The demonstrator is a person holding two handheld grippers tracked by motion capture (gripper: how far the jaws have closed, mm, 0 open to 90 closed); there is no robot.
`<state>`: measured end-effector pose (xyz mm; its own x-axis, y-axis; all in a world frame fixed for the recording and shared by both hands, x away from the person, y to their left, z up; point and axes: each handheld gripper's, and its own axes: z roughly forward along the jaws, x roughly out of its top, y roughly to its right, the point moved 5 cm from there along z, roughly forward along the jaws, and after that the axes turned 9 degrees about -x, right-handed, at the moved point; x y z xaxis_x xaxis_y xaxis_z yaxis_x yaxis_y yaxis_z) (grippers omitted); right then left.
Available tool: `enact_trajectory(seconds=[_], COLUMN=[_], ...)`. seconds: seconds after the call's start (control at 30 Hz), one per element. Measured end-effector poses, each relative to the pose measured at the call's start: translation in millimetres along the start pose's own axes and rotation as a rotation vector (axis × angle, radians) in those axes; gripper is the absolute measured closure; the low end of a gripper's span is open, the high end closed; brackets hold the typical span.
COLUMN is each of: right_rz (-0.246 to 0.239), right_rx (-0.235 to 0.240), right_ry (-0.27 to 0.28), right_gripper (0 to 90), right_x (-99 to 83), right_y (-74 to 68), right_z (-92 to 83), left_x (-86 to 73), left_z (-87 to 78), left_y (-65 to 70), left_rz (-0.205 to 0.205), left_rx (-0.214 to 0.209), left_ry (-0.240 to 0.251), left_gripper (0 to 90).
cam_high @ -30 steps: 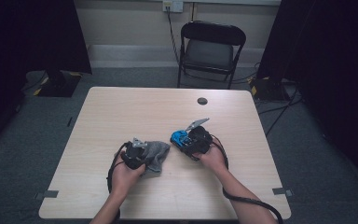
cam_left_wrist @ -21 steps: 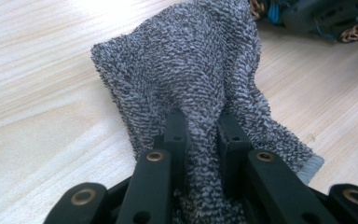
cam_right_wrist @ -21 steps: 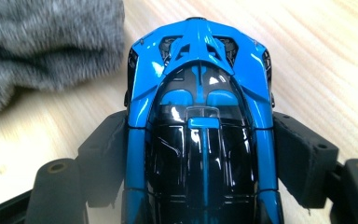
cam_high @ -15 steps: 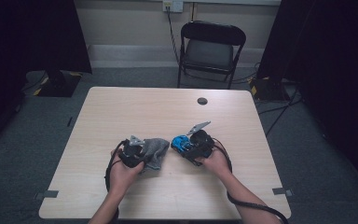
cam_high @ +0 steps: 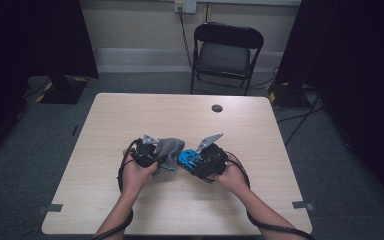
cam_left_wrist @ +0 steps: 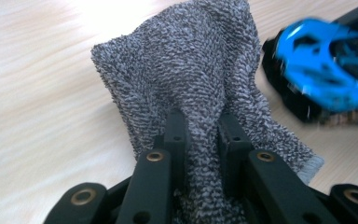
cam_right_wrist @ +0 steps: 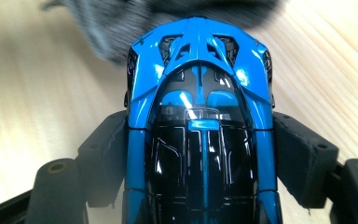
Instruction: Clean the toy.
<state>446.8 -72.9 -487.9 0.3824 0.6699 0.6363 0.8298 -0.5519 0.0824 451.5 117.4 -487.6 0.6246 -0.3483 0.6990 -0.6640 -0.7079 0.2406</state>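
Observation:
A grey terry cloth (cam_high: 169,149) (cam_left_wrist: 200,79) is bunched between the jaws of my left gripper (cam_high: 155,152) (cam_left_wrist: 201,135), which is shut on it just above the table. A blue and black toy car (cam_high: 188,159) (cam_right_wrist: 200,126) is clamped by its sides between the jaws of my right gripper (cam_high: 196,162) (cam_right_wrist: 200,154). The car's nose points at the cloth and sits right beside it. In the left gripper view the blurred toy car (cam_left_wrist: 328,74) shows at the upper right, next to the cloth's edge.
The light wooden table (cam_high: 130,115) has a small round black cap (cam_high: 217,108) near its far edge. A black folding chair (cam_high: 225,52) stands behind the table. Cables trail from both grippers toward the near edge.
Both hands have drifted slightly toward the near side of the table and lifted a little, carrying the cloth and the car with them. Neither grip has changed.

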Motion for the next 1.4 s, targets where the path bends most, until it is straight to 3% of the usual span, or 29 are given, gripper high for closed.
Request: enact_trajectory(seconds=[0.13,0.43,0.6,0.77,0.93,1.0,1.13,1.33,1.4], right_rz=[-0.032,-0.005,0.030,0.015,0.010,0.000,-0.005,-0.022,-0.015], right_rx=[0.004,-0.031,-0.017,-0.025,-0.028,-0.040,-0.029,-0.036,-0.038], right_ry=[-0.002,-0.028,-0.026,-0.034,-0.064,-0.074,-0.079,-0.108,-0.093], right_gripper=[26.1,26.9,27.0,26.9,26.8,26.7,26.6,25.6,25.6], right_x=[3.9,-3.2,-4.8,-3.8,-7.3,-10.0,-9.7,-14.0,-15.1], right_y=[-5.4,8.0,14.5,12.5,11.2,10.4,10.2,8.8,9.2], right_z=[0.0,5.1,6.7,10.9,21.3,26.4,28.6,33.6,33.7], left_x=[4.5,0.9,2.5,-2.3,-15.4,-21.2,-27.0,-27.4,-28.3], left_z=[5.6,6.5,5.3,5.9,4.3,3.4,2.1,1.9,1.7], left_y=[5.0,12.8,15.2,11.4,-1.2,-4.9,-7.9,-6.7,-7.0], left_rz=[0.080,0.100,0.131,0.121,0.090,0.067,0.057,0.069,0.072], left_rx=[-0.037,-0.120,-0.102,-0.073,-0.003,-0.003,-0.004,0.011,0.012], left_ry=[-0.044,-0.034,-0.038,-0.044,-0.078,-0.081,-0.070,-0.076,-0.075], left_gripper=[77.1,77.3,77.3,77.2,76.9,76.9,76.8,76.7,76.6])
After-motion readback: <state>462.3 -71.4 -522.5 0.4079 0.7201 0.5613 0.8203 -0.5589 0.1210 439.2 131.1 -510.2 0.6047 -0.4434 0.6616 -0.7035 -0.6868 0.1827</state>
